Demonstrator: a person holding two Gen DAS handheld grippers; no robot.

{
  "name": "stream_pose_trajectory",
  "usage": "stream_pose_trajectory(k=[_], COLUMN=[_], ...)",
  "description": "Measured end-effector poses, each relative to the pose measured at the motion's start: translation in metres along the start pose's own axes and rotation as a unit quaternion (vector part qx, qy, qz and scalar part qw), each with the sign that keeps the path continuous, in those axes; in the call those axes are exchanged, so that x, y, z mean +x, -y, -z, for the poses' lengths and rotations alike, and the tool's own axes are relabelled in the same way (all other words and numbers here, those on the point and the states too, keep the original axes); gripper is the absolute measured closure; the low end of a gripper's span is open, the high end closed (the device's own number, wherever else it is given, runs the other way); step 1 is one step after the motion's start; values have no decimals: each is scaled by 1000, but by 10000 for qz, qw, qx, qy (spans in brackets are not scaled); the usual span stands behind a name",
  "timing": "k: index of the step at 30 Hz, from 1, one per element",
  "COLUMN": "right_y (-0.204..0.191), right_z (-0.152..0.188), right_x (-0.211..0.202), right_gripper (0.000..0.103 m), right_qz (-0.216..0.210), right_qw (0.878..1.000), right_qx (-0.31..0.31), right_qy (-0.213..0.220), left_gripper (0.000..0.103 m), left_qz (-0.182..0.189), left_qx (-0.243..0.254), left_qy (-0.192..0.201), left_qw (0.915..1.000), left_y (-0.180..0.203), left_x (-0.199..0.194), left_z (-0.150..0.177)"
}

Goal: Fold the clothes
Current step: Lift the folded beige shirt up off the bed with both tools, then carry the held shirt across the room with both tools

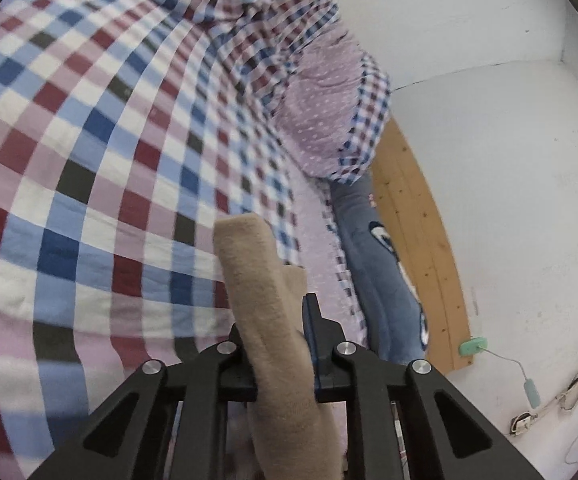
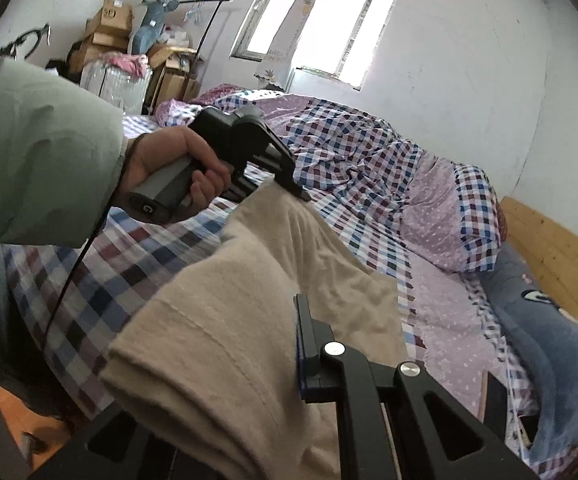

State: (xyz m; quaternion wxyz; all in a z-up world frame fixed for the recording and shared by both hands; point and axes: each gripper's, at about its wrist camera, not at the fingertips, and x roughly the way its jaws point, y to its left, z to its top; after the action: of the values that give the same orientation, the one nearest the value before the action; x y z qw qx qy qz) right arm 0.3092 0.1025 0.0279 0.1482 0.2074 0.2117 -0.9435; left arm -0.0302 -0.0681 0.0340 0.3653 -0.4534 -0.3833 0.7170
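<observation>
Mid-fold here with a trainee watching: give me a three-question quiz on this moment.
1. True or false: the left gripper is shut on the beige garment.
2. The checked sheet covers: A) a table B) a bed C) the floor?
3. What is the right gripper holding?

Key: 1 true. 2 B. 3 The beige garment, which drapes over it; only one finger shows, so its grip cannot be confirmed.

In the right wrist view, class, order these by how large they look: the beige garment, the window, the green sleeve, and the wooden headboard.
1. beige garment, largest, though it is nearest the camera
2. green sleeve, also close
3. window
4. wooden headboard, smallest, partly cut off by the frame edge
</observation>
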Motion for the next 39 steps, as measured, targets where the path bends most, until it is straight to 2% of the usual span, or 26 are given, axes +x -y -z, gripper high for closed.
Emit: stream_pose_trajectory(k=[8,17,27,35,39], right_y=[10,3,-27,-73,-100], right_z=[-25,-75,-159,-263,-314], right_x=[-37,-61,-46,10,44], right_gripper=[96,96,96,96,96], right_qz=[-580,-1473,-2456,-3144,-3435], right_qw=[9967,9814,9585,9384,9275], right_qx=[440,977,990,631,500], right_qy=[361,743,1054,1290,1388], left_gripper=[88,88,88,88,88], left_qz=[118,58,-72,-325,-608], left_qx=[-138,-404,-659,-840,-931], left_qy=[714,1579,2669,3592,3989], left_qw=[9973,9866,9614,9289,9102], left_y=[33,52,50,34,22], left_x=[-92,-212,-366,-492,-550], left_z=[15,32,26,2,-18])
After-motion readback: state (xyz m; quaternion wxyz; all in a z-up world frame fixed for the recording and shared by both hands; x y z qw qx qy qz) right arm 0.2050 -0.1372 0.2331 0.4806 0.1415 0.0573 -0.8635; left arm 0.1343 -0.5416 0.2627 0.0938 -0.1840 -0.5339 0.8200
